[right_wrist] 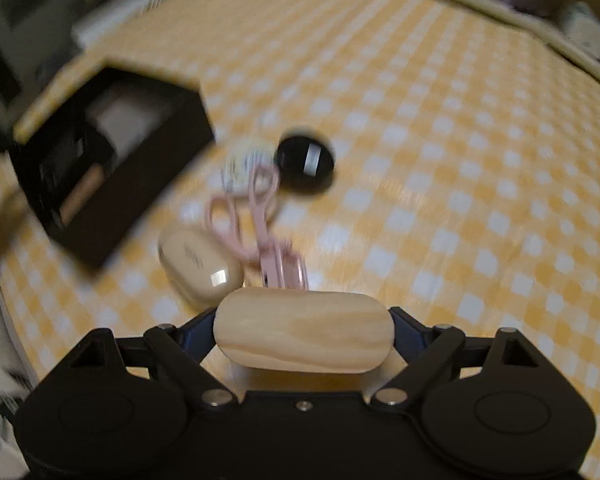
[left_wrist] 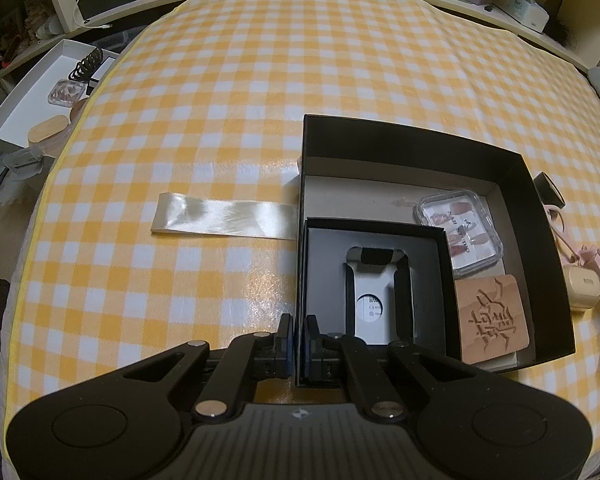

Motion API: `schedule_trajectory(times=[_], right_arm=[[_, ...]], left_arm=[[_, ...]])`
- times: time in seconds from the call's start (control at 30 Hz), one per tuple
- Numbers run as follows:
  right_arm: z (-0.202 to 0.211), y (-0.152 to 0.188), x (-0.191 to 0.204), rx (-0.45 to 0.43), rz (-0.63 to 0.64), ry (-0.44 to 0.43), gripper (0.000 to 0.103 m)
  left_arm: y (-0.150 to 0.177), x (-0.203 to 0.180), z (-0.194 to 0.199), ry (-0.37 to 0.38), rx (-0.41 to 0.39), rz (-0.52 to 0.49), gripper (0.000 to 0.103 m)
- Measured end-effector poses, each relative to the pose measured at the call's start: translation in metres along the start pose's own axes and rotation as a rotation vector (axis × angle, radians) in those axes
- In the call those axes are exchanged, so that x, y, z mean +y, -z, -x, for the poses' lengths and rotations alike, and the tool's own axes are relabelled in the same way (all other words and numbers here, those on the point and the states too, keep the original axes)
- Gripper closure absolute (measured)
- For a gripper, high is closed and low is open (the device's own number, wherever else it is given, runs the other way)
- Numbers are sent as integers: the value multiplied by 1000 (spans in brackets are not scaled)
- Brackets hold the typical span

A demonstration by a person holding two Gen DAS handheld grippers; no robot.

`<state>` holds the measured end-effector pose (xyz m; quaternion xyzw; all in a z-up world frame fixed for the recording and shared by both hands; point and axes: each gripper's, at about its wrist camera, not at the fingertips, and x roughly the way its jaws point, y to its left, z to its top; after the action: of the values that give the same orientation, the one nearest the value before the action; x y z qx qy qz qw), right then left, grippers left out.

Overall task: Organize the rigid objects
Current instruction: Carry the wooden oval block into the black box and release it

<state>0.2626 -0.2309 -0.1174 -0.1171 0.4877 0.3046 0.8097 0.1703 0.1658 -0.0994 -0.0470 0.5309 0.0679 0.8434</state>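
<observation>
Wooden-lidded container (right_wrist: 302, 330), gripped between the right gripper (right_wrist: 304, 332) fingers, sits near the large black box (left_wrist: 420, 152). The left gripper (left_wrist: 299, 330) pinches that box's near-left wall.

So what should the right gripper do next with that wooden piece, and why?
Probably carry the wooden piece, held in the right gripper, over to the big black box and set it inside; similar items already lie there.

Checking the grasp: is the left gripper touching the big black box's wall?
Touching. The left wrist view shows the left gripper shut on the big black box's near left wall, one finger on each side.
</observation>
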Motion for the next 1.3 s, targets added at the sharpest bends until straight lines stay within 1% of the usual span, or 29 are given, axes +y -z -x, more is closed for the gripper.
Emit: schedule_trajectory(times=[0.1,0.27,0.37,0.5,0.63,0.83,1.0,1.13,1.3], right_arm=[[13,-6,2,-65,-61,-15,14],[23,-20,20,-136,-154,0,14],[25,-32,40,-174,-189,-31,14],[21,-53,73,-202,-215,-97,14],[9,-73,103,-210,-273,-133,14],[-27,-104,141,-190,-357,-106,14],[-57,-132,170,-170,-379,-80,14],[-85,-148,184,-143,-404,-76,14],[-114,-157,196,-112,-444,-64,14]], left_arm=[[0,0,0,1,-1,-3,98],[5,-2,3,-6,-3,-31,98],[6,-4,3,-14,-2,-49,98],[6,-5,3,-18,-4,-57,98],[4,-5,3,-16,-6,-61,98],[3,-2,5,-5,-8,-58,98],[1,0,6,-10,-3,-59,98],[0,-7,5,-23,-7,-75,98],[0,-1,4,3,-12,-53,98]])
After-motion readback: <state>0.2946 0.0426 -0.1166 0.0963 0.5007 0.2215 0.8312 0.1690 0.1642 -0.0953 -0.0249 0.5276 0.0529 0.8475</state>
